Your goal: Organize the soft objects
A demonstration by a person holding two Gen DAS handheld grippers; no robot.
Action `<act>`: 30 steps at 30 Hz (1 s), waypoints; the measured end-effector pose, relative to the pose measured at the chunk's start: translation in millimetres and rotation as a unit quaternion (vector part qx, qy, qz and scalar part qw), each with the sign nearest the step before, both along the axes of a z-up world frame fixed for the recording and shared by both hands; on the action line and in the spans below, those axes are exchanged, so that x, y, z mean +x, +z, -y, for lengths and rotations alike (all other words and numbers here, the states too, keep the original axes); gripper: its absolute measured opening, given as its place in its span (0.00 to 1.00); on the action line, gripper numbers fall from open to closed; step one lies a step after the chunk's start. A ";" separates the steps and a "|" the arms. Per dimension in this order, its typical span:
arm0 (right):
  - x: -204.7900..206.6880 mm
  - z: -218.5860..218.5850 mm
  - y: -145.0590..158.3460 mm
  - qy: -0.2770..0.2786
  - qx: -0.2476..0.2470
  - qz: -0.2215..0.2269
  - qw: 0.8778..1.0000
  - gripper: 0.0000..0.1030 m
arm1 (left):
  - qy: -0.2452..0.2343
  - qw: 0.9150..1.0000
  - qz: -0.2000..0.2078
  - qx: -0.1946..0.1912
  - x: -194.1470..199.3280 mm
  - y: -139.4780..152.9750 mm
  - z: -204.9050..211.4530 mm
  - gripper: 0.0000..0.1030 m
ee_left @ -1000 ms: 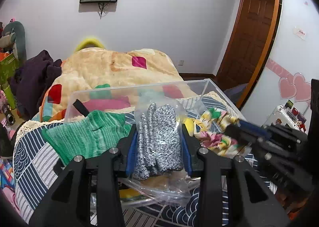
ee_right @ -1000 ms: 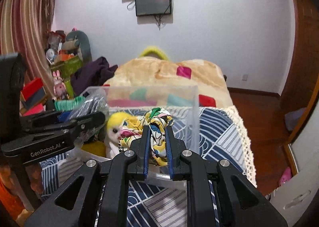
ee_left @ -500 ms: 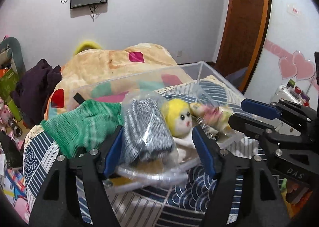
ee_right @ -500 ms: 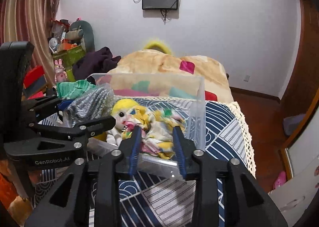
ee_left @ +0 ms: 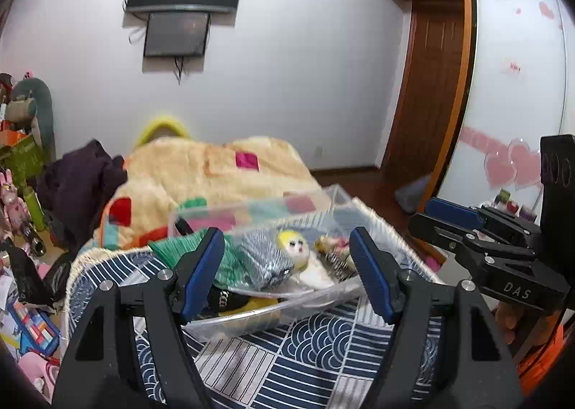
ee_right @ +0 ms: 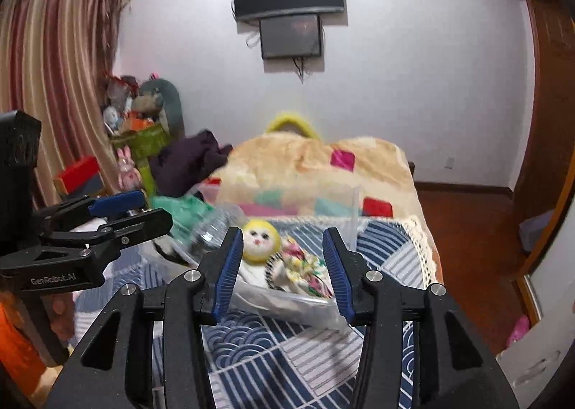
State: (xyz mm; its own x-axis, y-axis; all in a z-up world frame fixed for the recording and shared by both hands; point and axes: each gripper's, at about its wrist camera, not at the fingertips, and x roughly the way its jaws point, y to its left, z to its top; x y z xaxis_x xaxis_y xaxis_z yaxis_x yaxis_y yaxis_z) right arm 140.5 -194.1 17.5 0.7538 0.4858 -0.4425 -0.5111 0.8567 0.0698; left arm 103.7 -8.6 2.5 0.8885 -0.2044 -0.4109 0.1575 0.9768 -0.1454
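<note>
A clear plastic bin (ee_left: 334, 198) stands on the blue patterned bedspread (ee_left: 323, 348). In it lie a green knit piece (ee_left: 179, 251), a bagged grey knit item (ee_left: 264, 260), a yellow-haired doll (ee_left: 296, 252) and a floral cloth (ee_left: 332, 243). My left gripper (ee_left: 287, 276) is open and empty, drawn back in front of the bin. My right gripper (ee_right: 282, 270) is open and empty, also in front of the bin (ee_right: 354, 207), with the doll (ee_right: 258, 240) and floral cloth (ee_right: 305, 269) beyond its fingers.
A patchwork beige blanket (ee_left: 201, 168) and dark clothes (ee_left: 79, 175) lie behind the bin. Toys and boxes (ee_right: 140, 128) crowd the left by the curtain. A wooden door (ee_left: 427, 92) and wardrobe are right. The bed edge with lace trim (ee_right: 424, 247) drops to wooden floor.
Both grippers let go of their items, the grey knit bag and the floral cloth, into the bin, opened wide and pulled back and up from it.
</note>
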 end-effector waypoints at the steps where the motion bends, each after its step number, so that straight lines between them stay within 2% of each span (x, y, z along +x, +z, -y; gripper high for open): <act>1: -5.7 -0.3 5.8 0.002 0.004 0.010 1.000 0.42 | 0.002 1.000 0.009 -0.002 -4.7 5.1 -1.6 0.70; 4: -18.9 -1.3 19.4 0.007 0.017 0.033 0.999 0.42 | 0.009 0.999 0.033 -0.012 -21.6 19.1 -5.0 0.70; 9: -37.2 -1.6 33.4 0.011 0.041 0.065 0.997 0.68 | 0.020 0.998 0.061 -0.006 -47.6 33.5 -6.7 0.76; 13: -48.0 -4.2 37.6 0.009 0.045 0.081 0.996 0.76 | 0.031 0.996 0.083 0.011 -66.6 39.5 -2.0 0.90; 14: -52.1 -3.6 37.1 0.007 0.046 0.085 0.995 0.81 | 0.034 0.996 0.087 0.015 -71.6 40.7 -0.8 0.92; 19: -61.9 -3.7 35.6 0.003 0.049 0.090 0.995 0.84 | 0.039 0.995 0.090 0.014 -84.7 40.9 -0.6 0.98; 23: -71.0 -3.1 34.2 -0.014 0.050 0.105 0.993 0.99 | 0.047 0.995 0.090 0.015 -90.5 39.2 -0.7 0.99; 30: -73.9 -3.2 34.2 -0.018 0.049 0.108 0.993 1.00 | 0.054 0.994 0.095 0.024 -95.2 36.2 5.1 1.00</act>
